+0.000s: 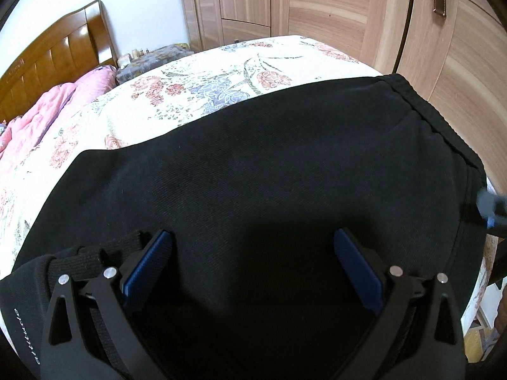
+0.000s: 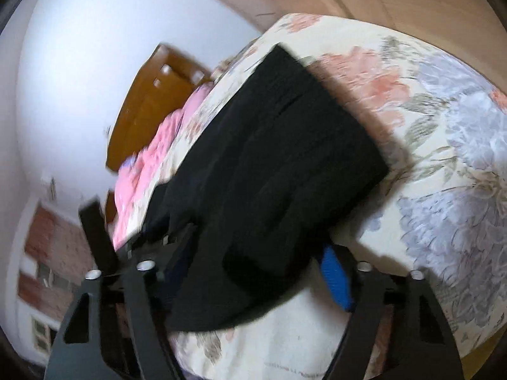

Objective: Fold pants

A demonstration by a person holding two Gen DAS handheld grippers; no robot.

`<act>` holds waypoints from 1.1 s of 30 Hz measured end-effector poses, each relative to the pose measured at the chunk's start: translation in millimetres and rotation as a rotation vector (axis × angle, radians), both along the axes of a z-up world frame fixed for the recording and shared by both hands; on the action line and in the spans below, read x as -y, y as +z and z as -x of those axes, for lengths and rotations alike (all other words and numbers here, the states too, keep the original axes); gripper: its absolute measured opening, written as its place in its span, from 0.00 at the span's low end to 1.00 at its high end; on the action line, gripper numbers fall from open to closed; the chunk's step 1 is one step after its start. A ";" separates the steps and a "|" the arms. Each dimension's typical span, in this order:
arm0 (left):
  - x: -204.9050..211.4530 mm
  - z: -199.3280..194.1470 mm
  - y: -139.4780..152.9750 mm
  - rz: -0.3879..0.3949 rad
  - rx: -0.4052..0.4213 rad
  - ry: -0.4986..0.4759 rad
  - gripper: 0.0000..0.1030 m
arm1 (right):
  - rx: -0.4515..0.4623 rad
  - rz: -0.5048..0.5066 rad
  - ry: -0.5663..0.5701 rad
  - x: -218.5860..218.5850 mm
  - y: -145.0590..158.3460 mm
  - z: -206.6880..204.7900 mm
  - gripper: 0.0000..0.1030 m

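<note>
The left gripper (image 1: 252, 264) hovers with jaws spread wide, empty, directly over the black pants (image 1: 253, 164) lying folded flat on the floral bedspread (image 1: 196, 85). To the right, the right gripper (image 2: 253, 272) also stands wide, the pants' near corner sitting between its fingers, unpinched. Best pinch both layers together, lift evenly, keep edges aligned

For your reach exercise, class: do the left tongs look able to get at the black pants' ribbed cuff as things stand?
Probably yes. The left tongs stand open above the pants, and the ribbed cuff lies uncovered just beside them.
</note>
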State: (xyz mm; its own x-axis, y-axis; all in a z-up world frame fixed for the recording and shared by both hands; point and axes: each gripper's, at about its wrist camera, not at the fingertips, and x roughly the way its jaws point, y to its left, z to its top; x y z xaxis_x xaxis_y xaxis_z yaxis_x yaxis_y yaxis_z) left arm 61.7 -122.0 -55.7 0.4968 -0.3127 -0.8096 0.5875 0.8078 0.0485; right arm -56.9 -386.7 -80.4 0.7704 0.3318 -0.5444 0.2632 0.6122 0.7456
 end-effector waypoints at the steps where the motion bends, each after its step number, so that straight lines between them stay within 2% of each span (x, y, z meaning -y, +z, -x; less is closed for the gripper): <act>1: 0.3 -1.2 0.1 -0.001 -0.001 0.000 0.99 | -0.001 0.020 0.009 -2.8 0.9 -0.8 0.69; 2: 0.5 -1.5 0.8 -0.003 -0.003 0.000 0.99 | -0.007 0.073 0.026 -8.9 4.2 -1.1 0.68; 3: 0.3 -2.1 1.7 -0.003 -0.011 0.002 0.99 | -0.015 0.113 0.031 -12.0 5.0 0.7 0.63; 4: 0.1 -2.8 3.1 -0.003 -0.023 0.006 0.99 | -0.014 0.111 0.017 -9.2 2.0 2.9 0.41; 5: 0.5 -3.5 4.9 -0.005 -0.035 0.007 0.98 | 0.011 0.058 0.004 -2.2 -4.2 7.8 0.32; 6: 2.4 -4.4 9.9 -0.006 -0.051 0.003 0.98 | 0.044 0.035 -0.008 0.8 -6.5 12.3 0.30; 10: 19.1 -7.9 49.4 0.068 -0.072 -0.043 0.98 | 0.118 0.222 -0.007 -17.4 12.5 22.7 0.28; 14: 63.7 -15.5 96.9 0.097 -0.095 -0.128 0.98 | 0.152 0.530 -0.005 -50.9 36.9 24.8 0.25; 15: 85.8 -18.4 109.7 0.096 -0.148 -0.182 0.98 | 0.149 0.609 0.005 -62.6 40.6 23.3 0.25; 17: 113.5 -22.9 120.9 0.077 -0.224 -0.231 0.98 | 0.152 0.710 0.019 -77.9 45.9 18.8 0.25; 18: 131.2 -25.2 127.6 0.045 -0.271 -0.258 0.98 | 0.152 0.757 0.026 -83.6 49.3 16.5 0.25; 21: 166.6 -23.1 138.0 -0.071 -0.329 -0.285 0.98 | 0.153 0.874 0.056 -102.1 56.5 4.5 0.25; 23: 189.1 -11.3 133.7 -0.184 -0.317 -0.318 0.98 | 0.159 0.924 0.069 -109.4 59.5 2.0 0.25; 24: 202.6 -4.0 126.4 -0.280 -0.290 -0.337 0.98 | 0.163 0.941 0.074 -112.9 60.6 1.7 0.25; 26: 220.1 0.2 107.6 -0.423 -0.274 -0.347 0.98 | 0.166 0.967 0.077 -115.8 58.2 -0.2 0.25; 29: 241.2 1.5 60.5 -0.688 -0.253 -0.358 0.98 | 0.157 0.976 0.079 -115.5 58.1 -2.5 0.25; 32: 248.5 -4.7 33.1 -0.752 -0.362 -0.371 0.97 | 0.133 0.981 0.077 -115.8 53.1 -4.6 0.24; 33: 251.5 -5.4 26.4 -0.753 -0.400 -0.372 0.92 | 0.127 0.975 0.076 -115.7 50.8 -5.4 0.24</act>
State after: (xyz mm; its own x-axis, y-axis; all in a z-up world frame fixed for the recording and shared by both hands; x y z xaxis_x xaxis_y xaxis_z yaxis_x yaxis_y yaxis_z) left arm 67.1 -373.5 -29.3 0.1098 0.2813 -0.9533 0.8887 0.4018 0.2209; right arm -51.5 -271.1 -29.5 0.8373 -0.1675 -0.5205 0.1505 0.9858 -0.0751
